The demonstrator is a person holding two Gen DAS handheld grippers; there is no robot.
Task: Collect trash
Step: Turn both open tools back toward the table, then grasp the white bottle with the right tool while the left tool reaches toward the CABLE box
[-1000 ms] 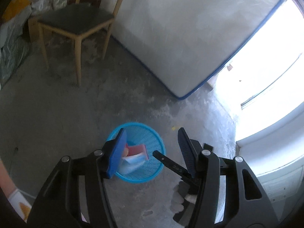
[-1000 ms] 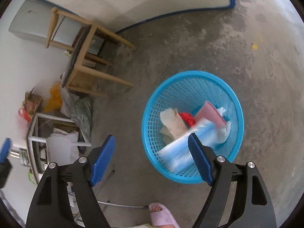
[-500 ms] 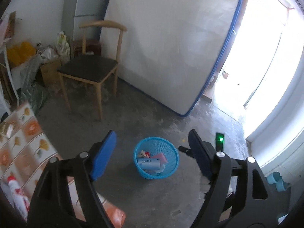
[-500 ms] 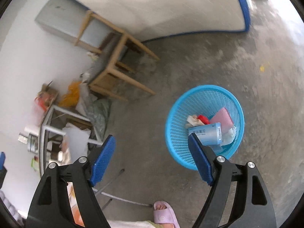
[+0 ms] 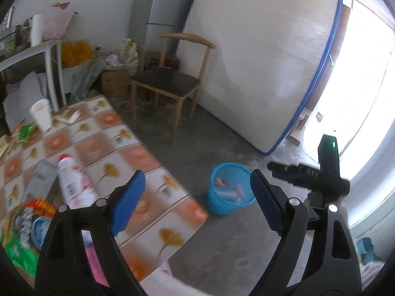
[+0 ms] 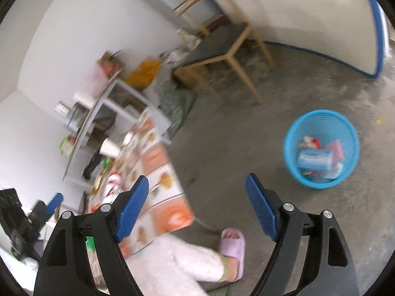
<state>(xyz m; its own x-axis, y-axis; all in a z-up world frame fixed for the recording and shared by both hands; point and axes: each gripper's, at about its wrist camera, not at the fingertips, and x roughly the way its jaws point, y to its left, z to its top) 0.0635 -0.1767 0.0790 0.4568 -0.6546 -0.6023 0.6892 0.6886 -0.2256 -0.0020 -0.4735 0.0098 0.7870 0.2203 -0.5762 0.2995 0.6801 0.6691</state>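
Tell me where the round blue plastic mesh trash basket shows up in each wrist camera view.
Left wrist: the round blue plastic mesh trash basket stands on the grey concrete floor, lower centre, between the open fingers.
Right wrist: the basket is at right of middle, above the right finger.
Shared landmark: the wooden chair with a dark seat.

Concrete floor [image 5: 222, 241], white walls [image 5: 106, 7]. Far: wood chair [image 5: 170, 83] w/ dark seat, mattress [image 5: 259, 56] leaning on wall. Bright doorway [image 5: 365, 86] right. Tiled table [image 5: 106, 162] near left.

Basket [image 5: 230, 192] on floor, right of table [image 5: 138, 153]
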